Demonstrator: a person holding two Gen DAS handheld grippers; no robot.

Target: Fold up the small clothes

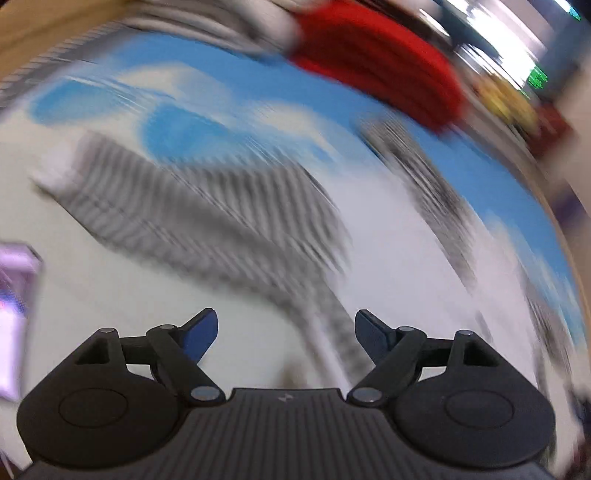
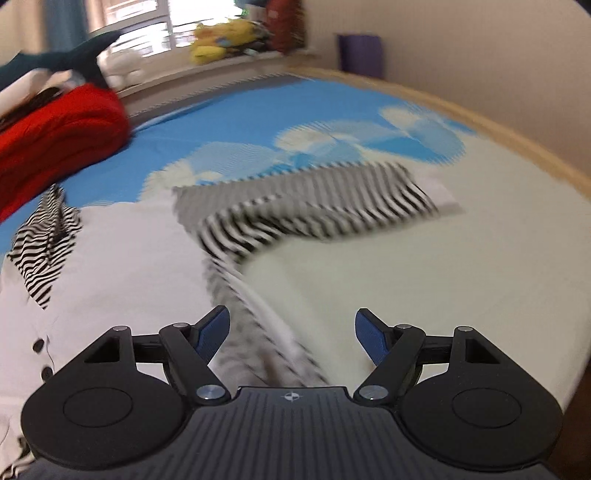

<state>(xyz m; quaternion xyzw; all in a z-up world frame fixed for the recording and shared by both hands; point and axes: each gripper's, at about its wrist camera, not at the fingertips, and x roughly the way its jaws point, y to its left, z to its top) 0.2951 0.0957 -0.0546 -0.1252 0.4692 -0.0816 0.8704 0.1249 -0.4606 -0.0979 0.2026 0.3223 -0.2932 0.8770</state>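
The left gripper (image 1: pixel 286 334) is wide open. Nothing is between its blue pads (image 1: pixel 201 332). It hangs over the shirt (image 1: pixel 207 218), a white top with black and white stripes, and is not touching it. This picture is very blurry, so the shirt's edges are hard to see.

The right gripper (image 2: pixel 291 334) is wide open too, with nothing in it. A striped part of the shirt (image 2: pixel 314 210) runs right below it, between the two pads (image 2: pixel 369 334). I cannot tell if the pads touch the cloth.

The shirt lies spread out on the bed (image 2: pixel 424 280). One striped sleeve (image 2: pixel 362 192) sticks out to the far right and ends in a white cuff (image 2: pixel 437 192). The other striped sleeve (image 2: pixel 44 243) lies off to the left. Dark buttons (image 2: pixel 38 345) show on the white part near the left edge.

The bed sheet (image 2: pixel 229 122) is blue with white clouds. A red blanket (image 2: pixel 59 125) sits bunched up at the far left of the bed, near the left sleeve. A dark toy shark (image 2: pixel 70 55) lies on top of it. Yellow toys (image 2: pixel 221 37) sit by the window (image 2: pixel 147 26). A purple box (image 2: pixel 360 53) stands by the wall.
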